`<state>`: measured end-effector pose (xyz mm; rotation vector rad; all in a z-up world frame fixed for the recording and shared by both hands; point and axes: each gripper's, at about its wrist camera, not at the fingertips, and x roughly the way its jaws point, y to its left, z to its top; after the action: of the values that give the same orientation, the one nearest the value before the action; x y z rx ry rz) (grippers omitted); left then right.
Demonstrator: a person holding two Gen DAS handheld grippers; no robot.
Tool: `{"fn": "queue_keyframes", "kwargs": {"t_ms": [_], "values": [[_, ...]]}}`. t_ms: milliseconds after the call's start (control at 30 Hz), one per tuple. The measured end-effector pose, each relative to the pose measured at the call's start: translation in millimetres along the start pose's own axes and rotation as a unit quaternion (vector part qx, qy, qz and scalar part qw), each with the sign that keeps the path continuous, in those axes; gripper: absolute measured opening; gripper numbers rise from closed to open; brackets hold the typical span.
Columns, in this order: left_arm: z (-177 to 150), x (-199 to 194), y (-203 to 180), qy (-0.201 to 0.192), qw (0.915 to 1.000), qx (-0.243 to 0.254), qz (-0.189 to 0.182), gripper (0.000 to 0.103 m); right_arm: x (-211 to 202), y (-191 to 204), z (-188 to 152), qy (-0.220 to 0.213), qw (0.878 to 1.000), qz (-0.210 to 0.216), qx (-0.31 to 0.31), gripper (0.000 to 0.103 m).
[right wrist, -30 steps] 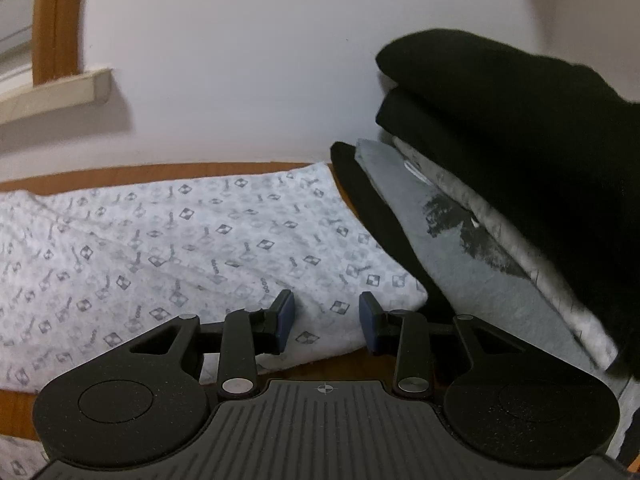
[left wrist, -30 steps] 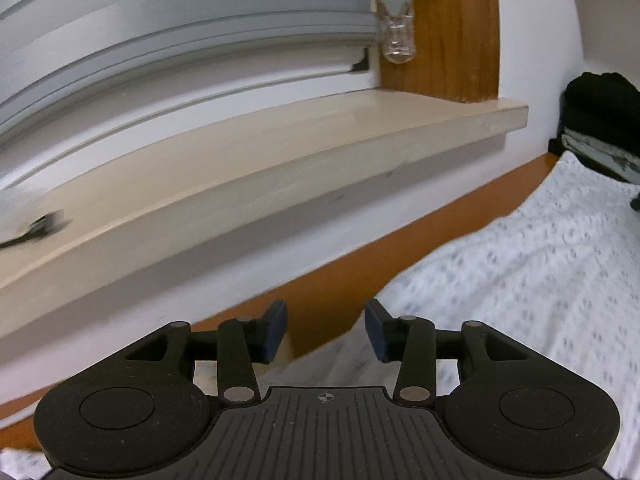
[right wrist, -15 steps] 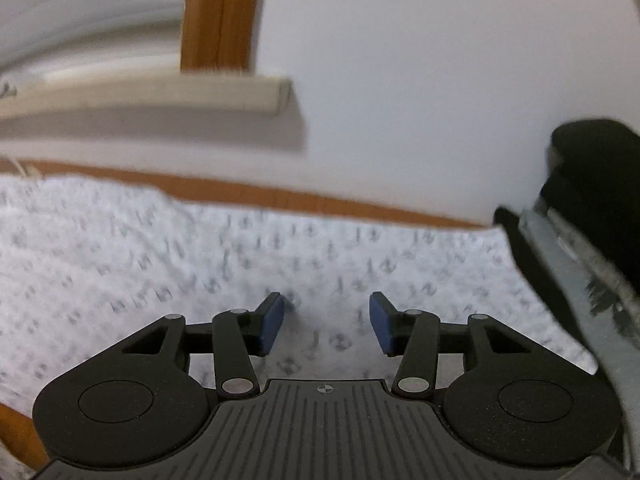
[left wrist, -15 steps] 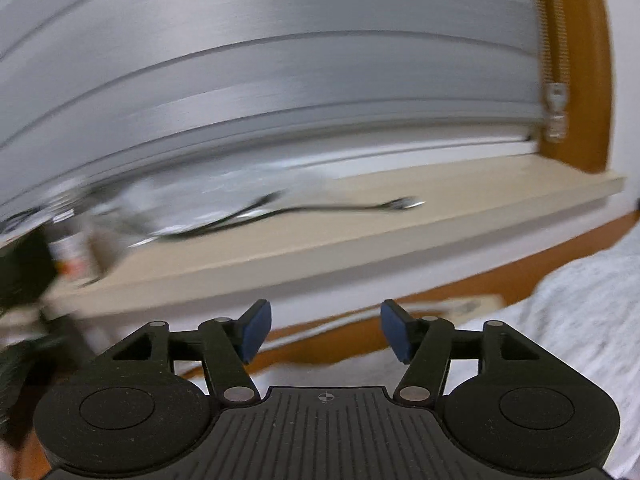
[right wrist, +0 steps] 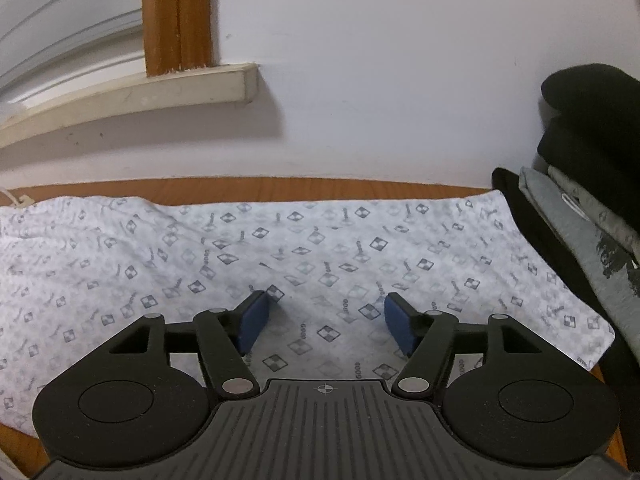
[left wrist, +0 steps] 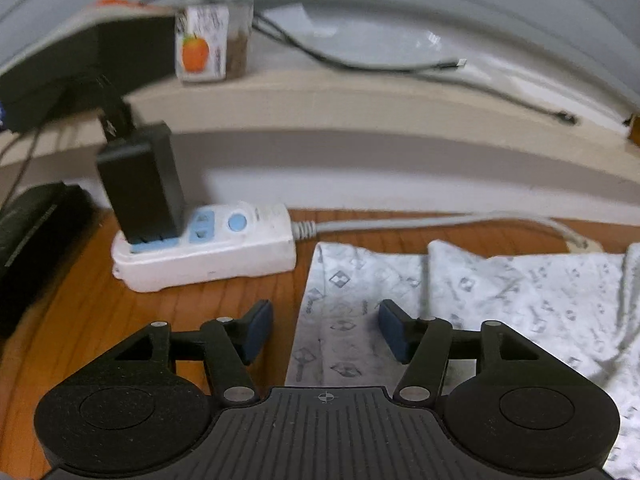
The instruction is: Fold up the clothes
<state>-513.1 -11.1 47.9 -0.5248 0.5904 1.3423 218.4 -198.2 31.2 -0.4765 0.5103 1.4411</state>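
A: Wood tabletop (left wrist: 100, 320) under a windowsill (left wrist: 360, 100), left-wrist view. Far left of frame: white power strip (left wrist: 208, 248) with a black adapter (left wrist: 140, 184) plugged in, a jar with an orange label (left wrist: 208, 32) up on the sill, upper left.

B: Garment?

A: Patterned white cloth (left wrist: 520, 300) lies flat, filling lower right of that frame. Its left hem sits just right of the strip, not touching it.

B: Left claw?

A: Left claw (left wrist: 326, 330) is parted about halfway, nothing gripped. It widened, then eased back slightly in the last moment. The hem edge sits between the pads, but they don't press on it.

B: Right side?

A: Right-wrist view: same cloth (right wrist: 320, 248) spread across the frame's middle. Right claw (right wrist: 326, 322) has just been opening, now roughly half spread, hovering over the fabric with only flat cloth beneath the gap. Stack of folded dark and grey clothes (right wrist: 580, 200) at right edge, touching the cloth's right end.

B: Step?

A: My read: grasp setup before the first fold. Both claws line up on the near edge, left at the hem corner, right further along.

B: Next?

A: Likely drop both, pinch the edge, and lift together. Left needs to stay clear of the strip's cable (left wrist: 400, 224).
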Motion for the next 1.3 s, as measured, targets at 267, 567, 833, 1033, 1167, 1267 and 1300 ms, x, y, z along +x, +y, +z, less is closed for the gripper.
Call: {"fn": "queue_keyframes", "kwargs": {"t_ms": [267,567,833,1033,1167,1267,1300], "values": [[8,-30,6,-0.090,0.9920,-0.011,0.087,0.007,0,-1,2,0.001,1.000,0.002,0.004,0.065],[-6,-41,-29,-0.092,0.9911,-0.007,0.096,0.071,0,-2,1,0.001,1.000,0.005,0.004,0.065],[-8,-27,-120,-0.047,0.9956,0.078,-0.018,0.051,0,-1,1,0.001,1.000,0.004,0.003,0.065],[-6,-15,-141,0.000,0.9920,0.108,-0.065,0.024,-1,-1,1,-0.001,1.000,0.005,0.002,0.065],[-9,-8,-142,0.011,0.9913,0.114,-0.065,0.024,-11,8,7,-0.011,0.999,0.040,-0.026,0.060],[-5,-5,-144,0.011,0.9915,0.116,-0.059,0.024,-7,15,14,-0.007,0.998,0.050,-0.048,0.043],[-2,-2,-143,0.012,0.9917,0.115,-0.056,0.024,0,16,16,0.004,0.997,0.052,-0.052,0.041]]}}
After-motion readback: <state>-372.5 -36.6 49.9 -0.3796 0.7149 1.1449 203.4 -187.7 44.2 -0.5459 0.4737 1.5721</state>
